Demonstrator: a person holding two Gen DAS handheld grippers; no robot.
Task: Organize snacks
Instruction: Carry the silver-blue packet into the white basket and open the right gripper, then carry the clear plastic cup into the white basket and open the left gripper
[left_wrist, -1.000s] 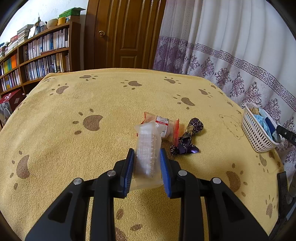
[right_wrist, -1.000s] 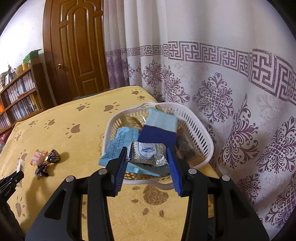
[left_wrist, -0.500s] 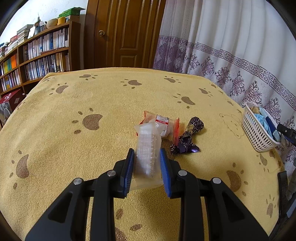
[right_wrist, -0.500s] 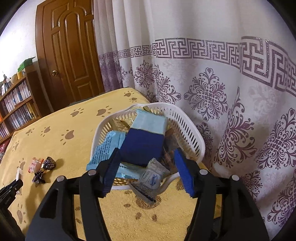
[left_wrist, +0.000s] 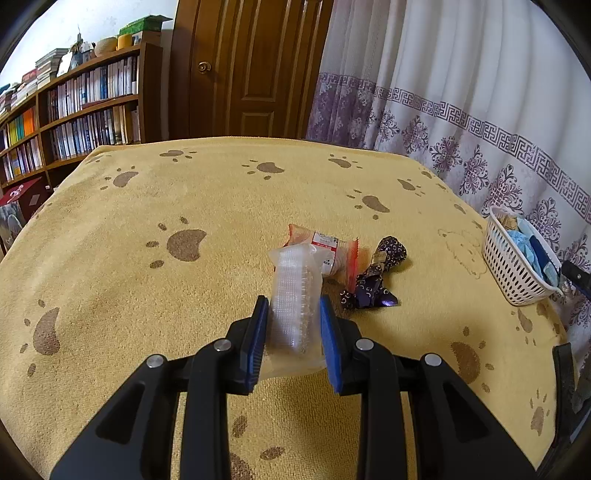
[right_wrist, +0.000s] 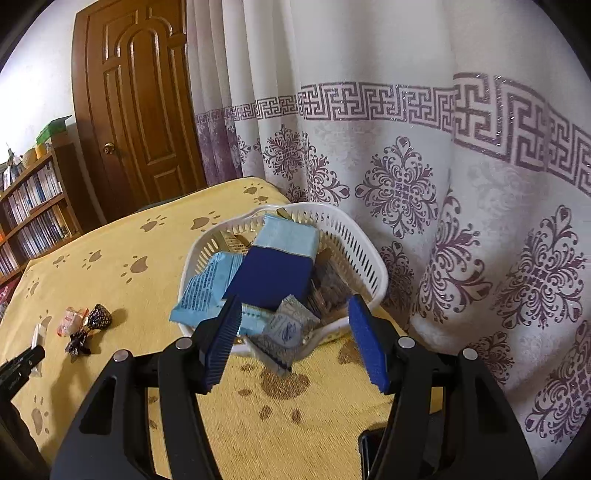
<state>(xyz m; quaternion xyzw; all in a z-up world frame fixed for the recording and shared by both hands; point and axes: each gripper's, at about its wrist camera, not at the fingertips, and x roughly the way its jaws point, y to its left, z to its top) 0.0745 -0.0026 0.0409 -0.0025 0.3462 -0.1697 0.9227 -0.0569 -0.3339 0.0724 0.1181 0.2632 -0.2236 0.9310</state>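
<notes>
Left wrist view: the left gripper (left_wrist: 293, 332) has both blue pads pinching a clear plastic snack pack (left_wrist: 295, 295), which stands upright above the yellow paw-print blanket (left_wrist: 147, 295). Just beyond it lie a red-and-white wrapped snack (left_wrist: 323, 249) and a dark purple wrapped candy (left_wrist: 373, 286), side by side. The white basket (left_wrist: 511, 269) sits well apart at the blanket's right edge, near the curtain (left_wrist: 461, 92).

Right wrist view: the right gripper (right_wrist: 295, 339) has its fingers spread, pressing nothing. Between them a small silver packet (right_wrist: 286, 332) lies tilted over the basket's (right_wrist: 354, 243) near rim. Inside rest a dark blue packet (right_wrist: 275, 277) and a light blue packet (right_wrist: 207, 288).
</notes>
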